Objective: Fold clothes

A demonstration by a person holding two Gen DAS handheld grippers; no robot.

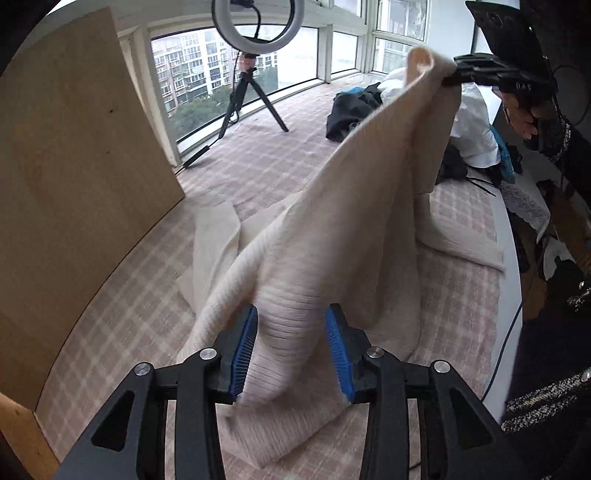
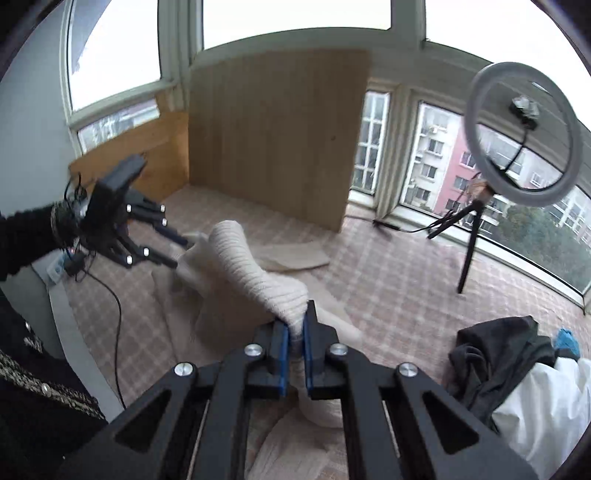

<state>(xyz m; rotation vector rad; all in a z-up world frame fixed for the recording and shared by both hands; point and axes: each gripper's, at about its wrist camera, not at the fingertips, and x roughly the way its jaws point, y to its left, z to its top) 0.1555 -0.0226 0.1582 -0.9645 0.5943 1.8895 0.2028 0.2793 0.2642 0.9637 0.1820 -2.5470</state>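
Observation:
A cream ribbed knit sweater is stretched in the air between both grippers, and its lower part trails on the checked bedspread. In the left wrist view my left gripper has its blue pads on either side of a thick bunch of the knit and holds it. My right gripper pinches the far end high at the upper right. The right wrist view shows the right gripper shut tight on a fold of the sweater. The left gripper grips the other end.
A ring light on a tripod stands by the windows. A wooden board leans at the bed's edge. A heap of dark and white clothes lies on the bedspread. A black cable runs along the side.

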